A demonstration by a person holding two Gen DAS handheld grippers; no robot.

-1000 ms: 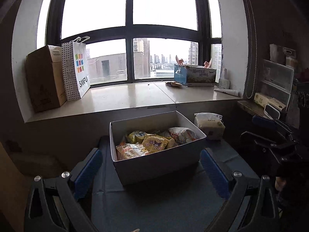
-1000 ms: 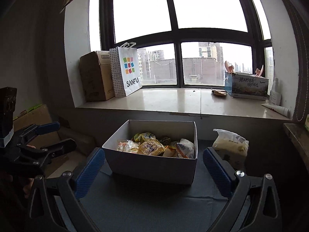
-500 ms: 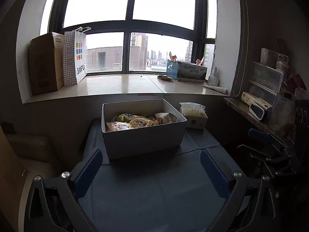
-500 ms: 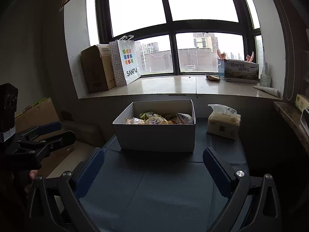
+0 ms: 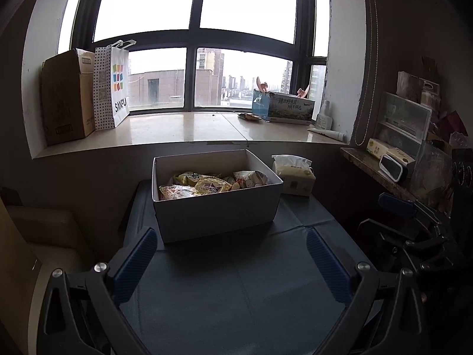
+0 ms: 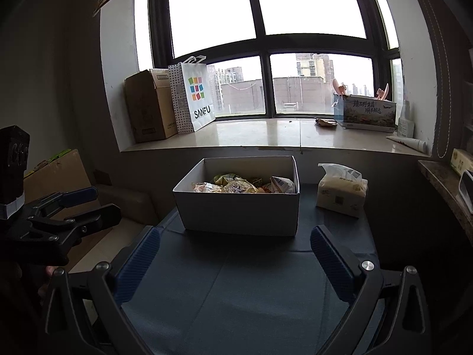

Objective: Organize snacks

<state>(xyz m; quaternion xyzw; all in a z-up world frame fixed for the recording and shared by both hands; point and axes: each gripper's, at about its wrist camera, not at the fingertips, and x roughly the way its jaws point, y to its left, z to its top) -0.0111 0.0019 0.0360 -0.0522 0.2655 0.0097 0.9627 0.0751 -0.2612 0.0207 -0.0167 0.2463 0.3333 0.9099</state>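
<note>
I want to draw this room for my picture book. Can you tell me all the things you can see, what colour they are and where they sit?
white box: 1, white, middle of the table
snack packets: several, mostly yellow and orange, inside the white box
table: 1, dark blue top, below the window
tissue pack: 1, cream, on the table right of the box
cardboard carton: 1, brown, left end of the sill
shopping bag: 1, white with coloured squares, beside the carton
printed box: 1, blue, right end of the sill
tube: 1, white, lying at the sill's right edge
left tool: 1, black with blue pads, open, empty
right tool: 1, black with blue pads, open, empty
</note>
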